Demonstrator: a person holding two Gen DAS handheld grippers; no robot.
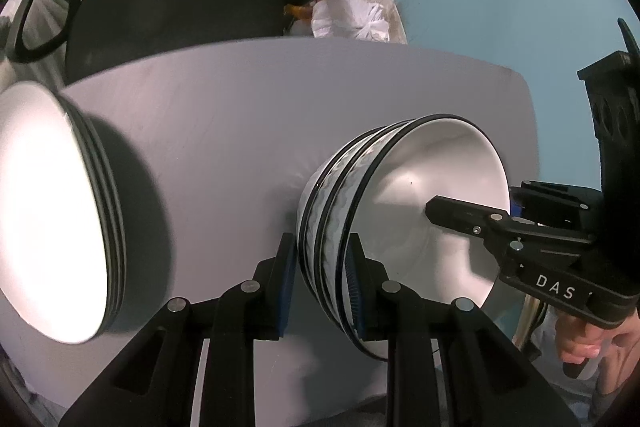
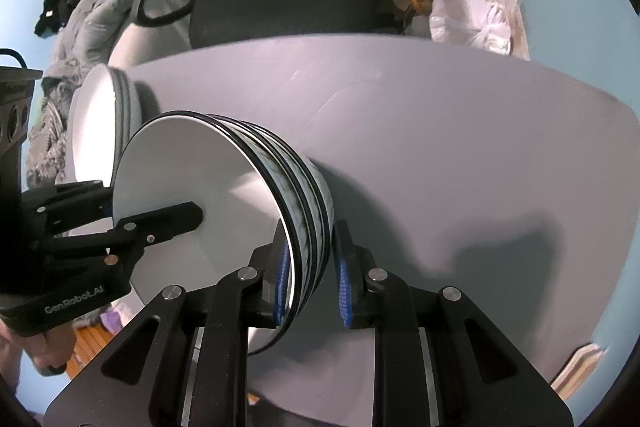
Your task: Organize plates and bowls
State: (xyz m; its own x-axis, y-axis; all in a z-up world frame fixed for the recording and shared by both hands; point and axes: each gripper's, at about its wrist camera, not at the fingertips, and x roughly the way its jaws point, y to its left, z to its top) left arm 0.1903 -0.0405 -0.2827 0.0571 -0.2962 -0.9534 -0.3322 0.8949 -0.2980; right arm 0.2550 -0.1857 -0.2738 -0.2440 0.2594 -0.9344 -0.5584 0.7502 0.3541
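A stack of bowls (image 1: 404, 211), white inside with black rims and grey wave bands, sits mid-tabletop (image 1: 280, 99). The left gripper (image 1: 322, 283) and the right gripper (image 2: 312, 279) each clamp opposite rims. The stack of plates (image 1: 52, 211) near the left edge is overexposed, its count unclear.

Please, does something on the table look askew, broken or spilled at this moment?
Nothing looks spilled or broken. The stack of bowls sits squarely nested on the grey table, with the left gripper and the right gripper clamped on opposite sides of its rim. The stack of plates beside it looks even too.
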